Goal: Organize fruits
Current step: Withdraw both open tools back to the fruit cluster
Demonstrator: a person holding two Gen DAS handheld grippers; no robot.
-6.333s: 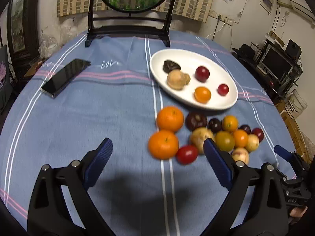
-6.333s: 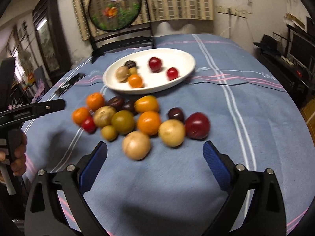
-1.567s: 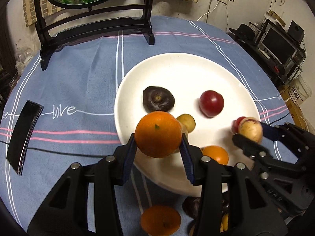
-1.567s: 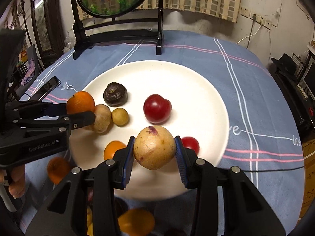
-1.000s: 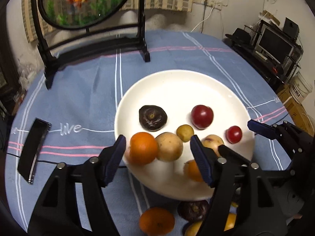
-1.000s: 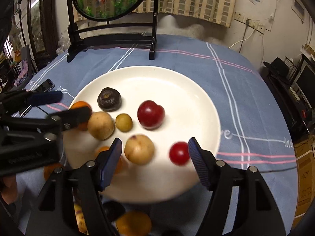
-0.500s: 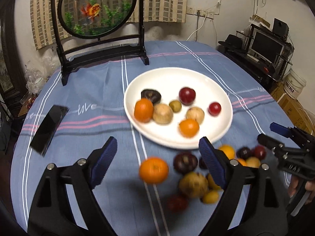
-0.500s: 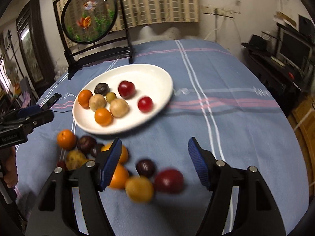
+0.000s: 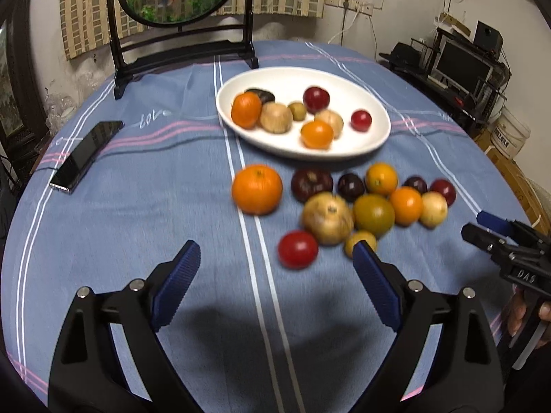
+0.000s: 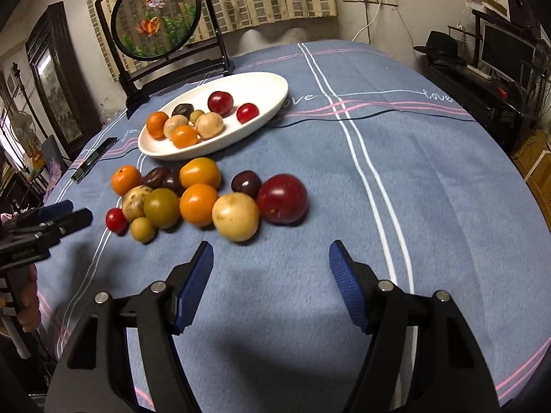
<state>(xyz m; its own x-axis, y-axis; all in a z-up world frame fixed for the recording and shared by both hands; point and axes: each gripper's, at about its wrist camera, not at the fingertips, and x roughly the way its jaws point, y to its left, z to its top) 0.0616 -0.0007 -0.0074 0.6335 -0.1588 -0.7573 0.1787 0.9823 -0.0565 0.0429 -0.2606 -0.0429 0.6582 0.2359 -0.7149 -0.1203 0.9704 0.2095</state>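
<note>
Two "love" scripts [image 10: 434,95] run along the blue tablecloth [image 10: 396,179]. Both the left gripper [image 9: 275,268] and right gripper [image 10: 270,270] now gape wide and hold nothing, back from the white plate [image 9: 375,137]; the orange [image 9: 246,109] and pale fruit [image 9: 330,119] they carried now lie on it, while loose fruits [image 9: 344,206] cluster beside it

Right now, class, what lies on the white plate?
On the white plate lie eight fruits: two oranges, two tan ones, a small olive one, two red ones and a dark one, partly hidden in the left view.
</note>
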